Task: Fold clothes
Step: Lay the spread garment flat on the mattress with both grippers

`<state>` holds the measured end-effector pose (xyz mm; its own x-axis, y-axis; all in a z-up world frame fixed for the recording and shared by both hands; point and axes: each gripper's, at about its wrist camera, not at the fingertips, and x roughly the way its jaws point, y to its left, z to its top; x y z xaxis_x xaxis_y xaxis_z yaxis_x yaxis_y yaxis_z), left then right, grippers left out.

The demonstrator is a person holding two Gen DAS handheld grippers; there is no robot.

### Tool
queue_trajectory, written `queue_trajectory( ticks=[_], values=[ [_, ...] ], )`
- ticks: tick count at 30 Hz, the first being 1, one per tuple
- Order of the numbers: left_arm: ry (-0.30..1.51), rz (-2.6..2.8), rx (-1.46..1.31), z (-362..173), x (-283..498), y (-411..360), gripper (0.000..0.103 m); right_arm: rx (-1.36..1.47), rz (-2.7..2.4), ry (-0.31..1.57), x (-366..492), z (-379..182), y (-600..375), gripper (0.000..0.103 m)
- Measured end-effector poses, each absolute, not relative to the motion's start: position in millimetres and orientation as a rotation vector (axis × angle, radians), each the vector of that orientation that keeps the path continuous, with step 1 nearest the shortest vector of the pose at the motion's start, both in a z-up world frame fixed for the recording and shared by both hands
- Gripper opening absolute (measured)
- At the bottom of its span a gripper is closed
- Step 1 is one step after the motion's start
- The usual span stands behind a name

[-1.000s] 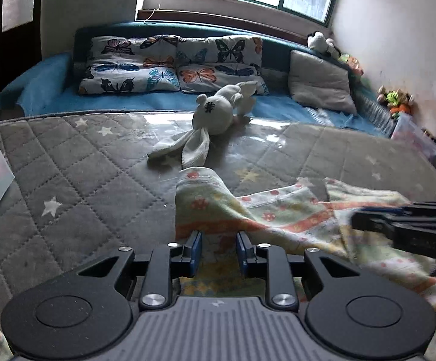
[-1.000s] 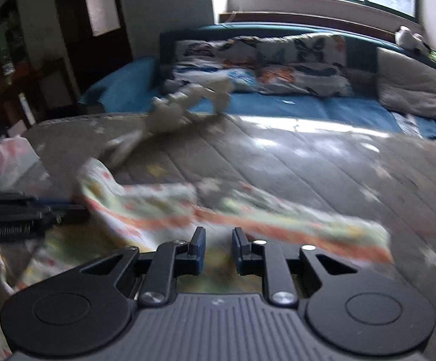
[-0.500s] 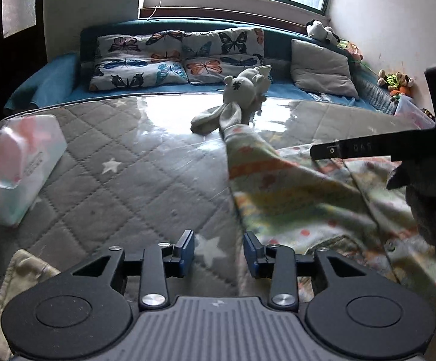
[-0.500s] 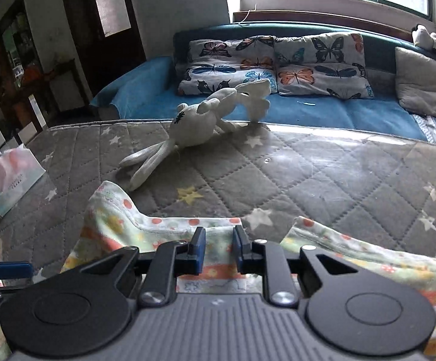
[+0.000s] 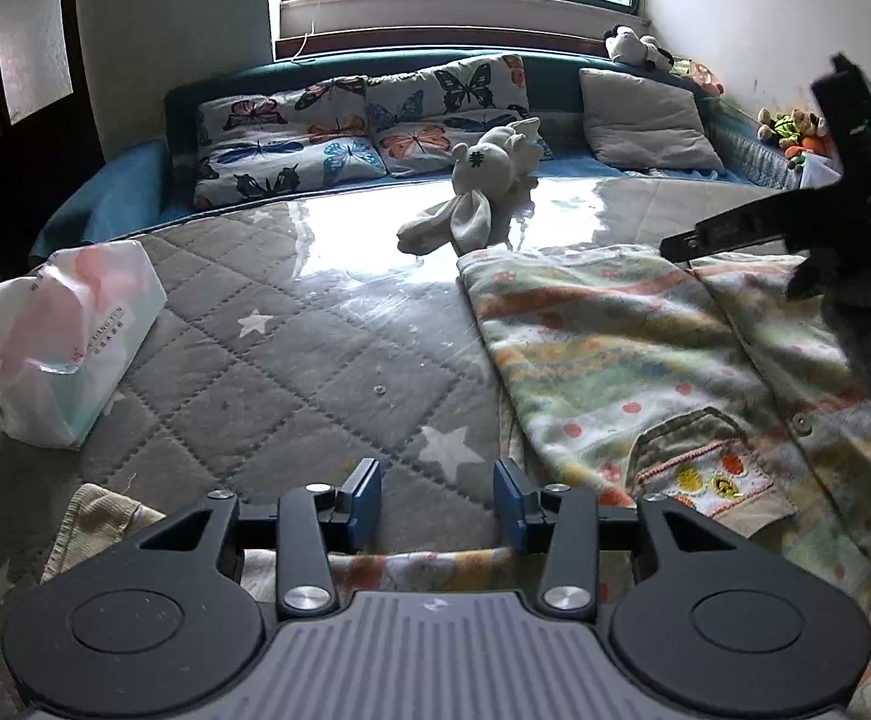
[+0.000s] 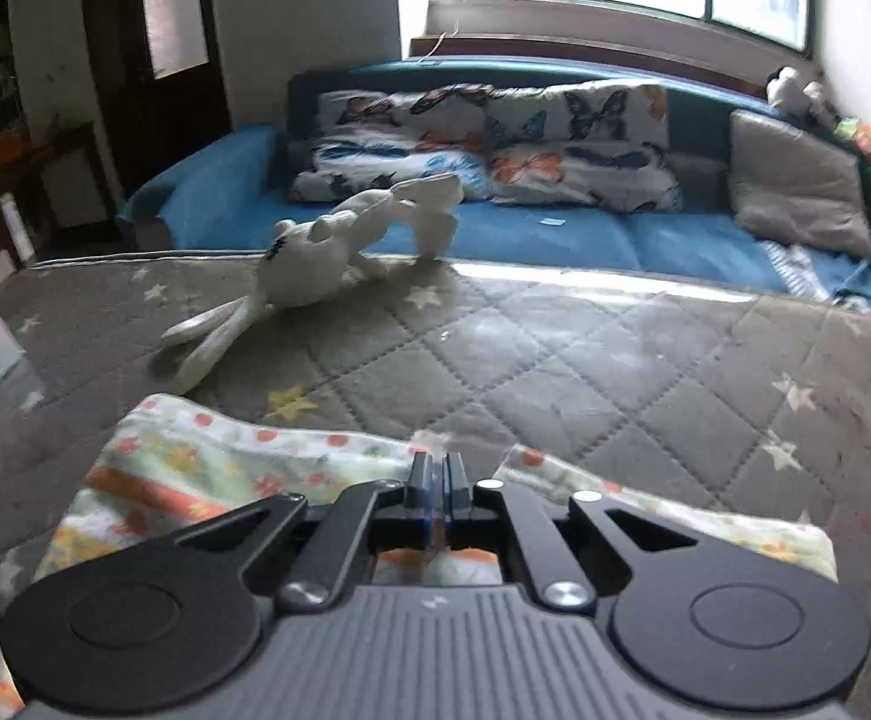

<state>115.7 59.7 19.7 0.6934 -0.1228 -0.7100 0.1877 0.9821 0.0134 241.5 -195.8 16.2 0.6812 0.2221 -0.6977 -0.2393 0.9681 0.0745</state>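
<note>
The left claw (image 5: 438, 495) (jaws just opening, nothing between them) is held beside a patterned garment (image 5: 633, 354); the right claw (image 6: 436, 480) is closed on the garment's edge.

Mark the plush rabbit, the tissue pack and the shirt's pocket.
plush rabbit (image 5: 483, 165): left wrist view, on its round white head.
tissue pack (image 5: 75, 336): left wrist view, on the printed side of the wrapper.
shirt pocket (image 5: 705, 468): left wrist view, on the embroidered trim band across the pocket.
</note>
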Motion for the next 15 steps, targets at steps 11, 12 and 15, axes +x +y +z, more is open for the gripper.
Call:
queue_trajectory(
  ticks=[11, 12, 15],
  values=[
    [0.767, -0.133, 0.09, 19, 97, 64, 0.048, -0.115, 0.432, 0.894, 150, 50, -213, 0.009],
    [0.766, -0.129, 0.091, 19, 95, 64, 0.048, -0.117, 0.445, 0.906, 138, 50, -216, 0.009],
    [0.765, -0.12, 0.101, 19, 87, 63, 0.048, -0.142, 0.468, 0.924, 97, 46, -223, 0.01]
  ],
)
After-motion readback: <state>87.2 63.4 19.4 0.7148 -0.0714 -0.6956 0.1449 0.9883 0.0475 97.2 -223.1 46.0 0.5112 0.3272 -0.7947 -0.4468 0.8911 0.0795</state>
